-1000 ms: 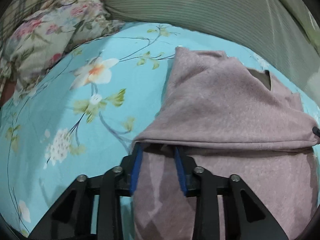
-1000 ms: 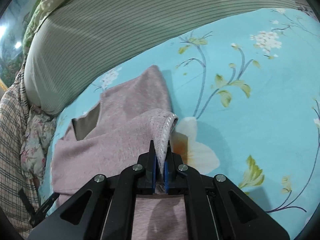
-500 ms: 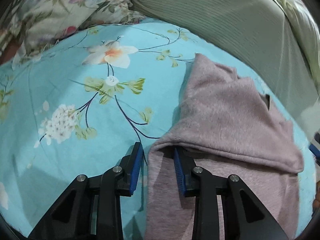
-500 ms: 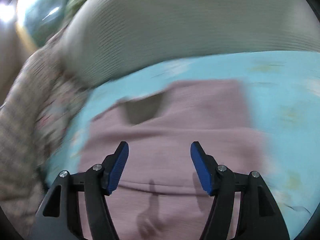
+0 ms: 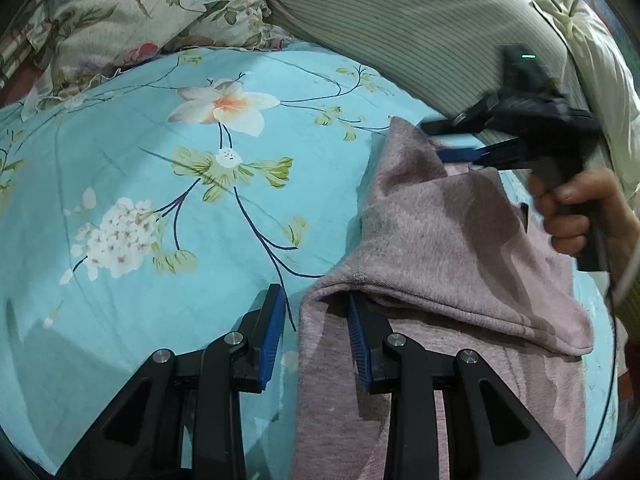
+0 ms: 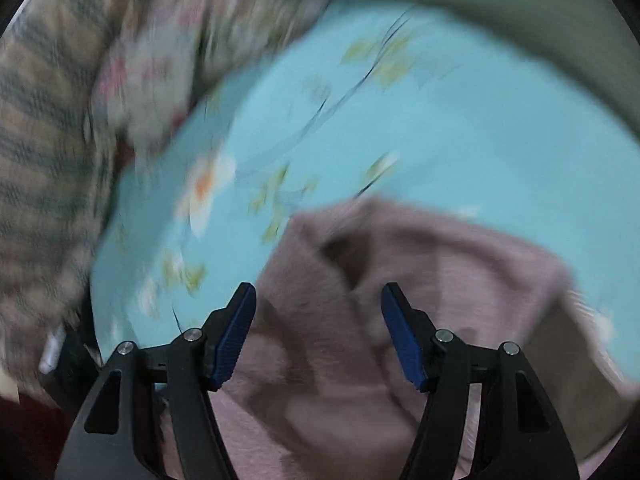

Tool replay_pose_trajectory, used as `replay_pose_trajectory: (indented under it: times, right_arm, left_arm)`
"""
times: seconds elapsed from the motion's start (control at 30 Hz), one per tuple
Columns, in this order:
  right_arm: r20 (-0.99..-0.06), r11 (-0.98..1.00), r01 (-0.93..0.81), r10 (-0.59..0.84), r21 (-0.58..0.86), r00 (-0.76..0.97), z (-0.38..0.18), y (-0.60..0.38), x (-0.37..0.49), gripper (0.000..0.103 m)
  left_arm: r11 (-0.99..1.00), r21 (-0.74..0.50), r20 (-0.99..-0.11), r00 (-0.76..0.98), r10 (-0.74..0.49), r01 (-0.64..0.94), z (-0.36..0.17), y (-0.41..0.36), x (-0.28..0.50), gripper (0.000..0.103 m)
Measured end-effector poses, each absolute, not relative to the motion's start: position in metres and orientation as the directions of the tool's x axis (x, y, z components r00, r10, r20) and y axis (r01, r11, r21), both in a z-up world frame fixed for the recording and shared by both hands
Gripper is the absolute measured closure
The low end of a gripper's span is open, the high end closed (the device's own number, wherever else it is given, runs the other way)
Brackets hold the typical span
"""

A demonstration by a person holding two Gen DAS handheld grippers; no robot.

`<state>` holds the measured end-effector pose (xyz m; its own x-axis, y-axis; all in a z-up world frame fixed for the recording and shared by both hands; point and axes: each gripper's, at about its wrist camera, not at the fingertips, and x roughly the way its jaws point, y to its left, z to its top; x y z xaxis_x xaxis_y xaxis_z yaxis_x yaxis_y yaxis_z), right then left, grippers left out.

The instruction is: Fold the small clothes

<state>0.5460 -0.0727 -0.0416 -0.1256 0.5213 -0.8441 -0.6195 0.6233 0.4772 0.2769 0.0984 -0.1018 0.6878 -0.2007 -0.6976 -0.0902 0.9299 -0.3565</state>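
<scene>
A small mauve knit garment (image 5: 448, 240) lies folded over on the turquoise floral bedsheet (image 5: 160, 184). My left gripper (image 5: 314, 338) is open at the garment's near left corner; its right finger (image 5: 358, 344) sits under the folded flap and its left finger (image 5: 272, 340) is over bare sheet. My right gripper (image 5: 452, 140) shows in the left wrist view, hand-held, open, above the garment's far corner. In the blurred right wrist view the right gripper (image 6: 318, 334) is open above the garment (image 6: 380, 320), holding nothing.
A floral pillow (image 5: 152, 4) and a green striped bolster (image 5: 420, 28) line the far side of the bed. A plaid blanket (image 6: 36, 152) lies at the left in the right wrist view. The sheet spreads out left of the garment.
My right gripper let go of the garment's edge, opened and swung to the garment's far corner. My left gripper opened a little wider and drew slightly left; the folded flap stays down.
</scene>
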Motion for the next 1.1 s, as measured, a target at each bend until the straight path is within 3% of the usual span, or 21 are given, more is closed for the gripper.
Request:
replay_pose_trajectory:
  times: [0.03, 0.07, 0.2, 0.37, 0.53, 0.67, 0.77, 0.97, 1.1]
  right_arm:
    - [-0.78, 0.551, -0.601, 0.589, 0.579, -0.211, -0.043, -0.066, 0.543, 0.063]
    - [-0.737, 0.509, -0.585, 0.628, 0.631, -0.248, -0.044, -0.06, 0.542, 0.068]
    - [-0.663, 0.508, -0.509, 0.727, 0.695, -0.18, -0.052, -0.047, 0.554, 0.068]
    - [-0.653, 0.642, -0.304, 0.753, 0.704, 0.08, -0.063, -0.091, 0.566, 0.068]
    - [-0.689, 0.735, -0.359, 0.672, 0.576, 0.271, -0.011, -0.16, 0.523, 0.068]
    - [-0.683, 0.791, -0.306, 0.612, 0.53, 0.399, 0.016, -0.213, 0.482, 0.068]
    - [-0.688, 0.858, -0.188, 0.5, 0.479, 0.526, 0.029, -0.267, 0.436, 0.068]
    - [-0.715, 0.914, 0.207, 0.116, 0.348, 0.689, 0.025, -0.414, 0.331, 0.067]
    - [-0.74, 0.894, 0.261, 0.108, 0.364, 0.664, 0.013, -0.445, 0.319, 0.066]
  left_arm:
    - [0.928, -0.361, -0.692, 0.693, -0.204, -0.088, -0.102, 0.098, 0.276, 0.07]
    - [0.927, -0.365, -0.687, 0.697, -0.205, -0.087, -0.103, 0.099, 0.276, 0.07]
    - [0.915, -0.393, -0.672, 0.707, -0.22, -0.088, -0.105, 0.102, 0.276, 0.07]
    - [0.889, -0.447, -0.662, 0.705, -0.255, -0.099, -0.104, 0.111, 0.274, 0.071]
    - [0.908, -0.411, -0.707, 0.657, -0.262, -0.079, -0.099, 0.107, 0.265, 0.07]
    - [0.921, -0.387, -0.721, 0.639, -0.267, -0.052, -0.087, 0.103, 0.255, 0.065]
    - [0.918, -0.392, -0.7, 0.664, -0.262, -0.051, -0.074, 0.105, 0.261, 0.062]
    - [0.948, -0.316, -0.694, 0.688, -0.214, -0.025, -0.054, 0.093, 0.292, 0.062]
    - [0.972, -0.236, -0.704, 0.692, -0.161, -0.015, -0.053, 0.082, 0.309, 0.062]
